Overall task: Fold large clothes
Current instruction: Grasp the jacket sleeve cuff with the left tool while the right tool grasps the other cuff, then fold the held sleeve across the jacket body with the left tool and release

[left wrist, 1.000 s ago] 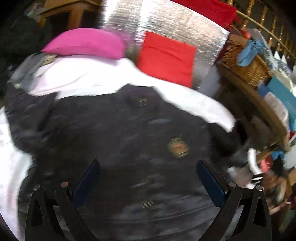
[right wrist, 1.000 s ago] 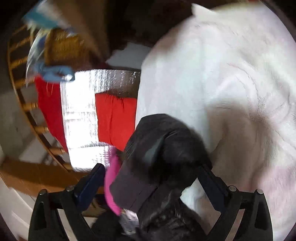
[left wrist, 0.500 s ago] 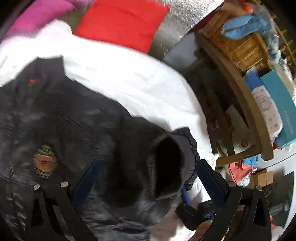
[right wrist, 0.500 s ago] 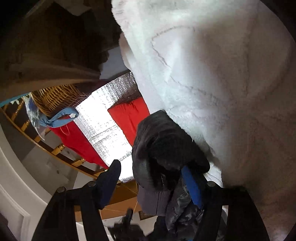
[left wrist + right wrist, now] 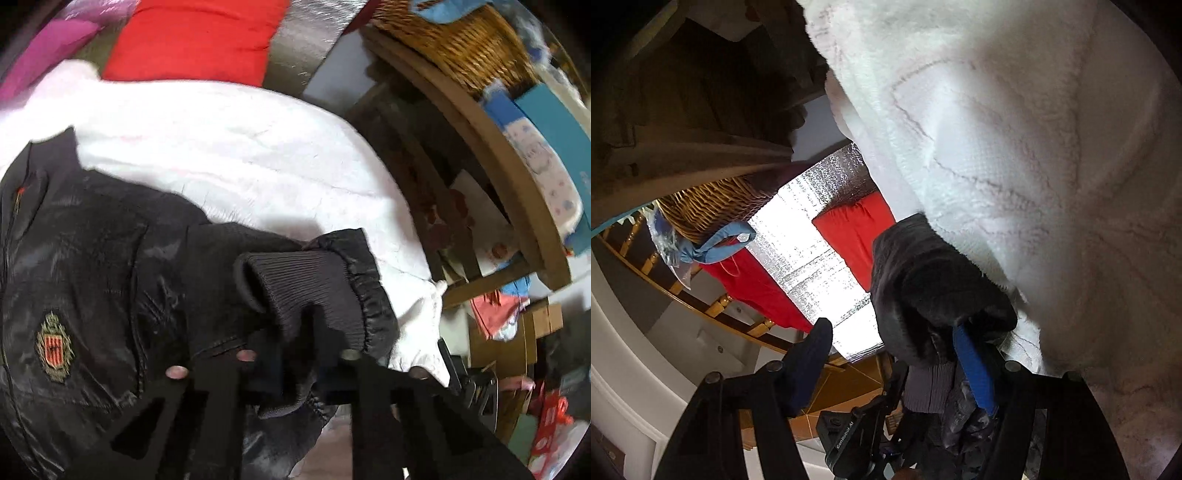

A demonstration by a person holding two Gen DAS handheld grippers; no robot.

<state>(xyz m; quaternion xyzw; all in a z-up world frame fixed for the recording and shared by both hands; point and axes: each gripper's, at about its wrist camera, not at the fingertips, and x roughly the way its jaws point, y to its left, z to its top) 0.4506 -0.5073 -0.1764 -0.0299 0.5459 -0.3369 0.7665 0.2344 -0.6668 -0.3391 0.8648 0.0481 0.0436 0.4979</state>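
A black jacket (image 5: 92, 266) with a red and gold crest lies on a white fleece blanket (image 5: 240, 147). My left gripper (image 5: 299, 354) is shut on the ribbed cuff (image 5: 306, 280) of its sleeve near the blanket's right edge. In the right wrist view the same bunched sleeve (image 5: 923, 288) sits between the blue pads of my right gripper (image 5: 890, 332). The cloth rests against the right pad (image 5: 971, 369). A gap shows between it and the left pad (image 5: 812, 354), so the jaws stand open.
A red cushion (image 5: 192, 37) and a pink one (image 5: 44, 48) lie beyond the blanket against a silver foil panel (image 5: 812, 236). To the right stands a wooden shelf (image 5: 517, 206) with a wicker basket (image 5: 454, 40), boxes and clutter below.
My left gripper swept right across the jacket to the sleeve cuff and closed on it. My right gripper rolled, sank a little and narrowed its jaws around the sleeve.
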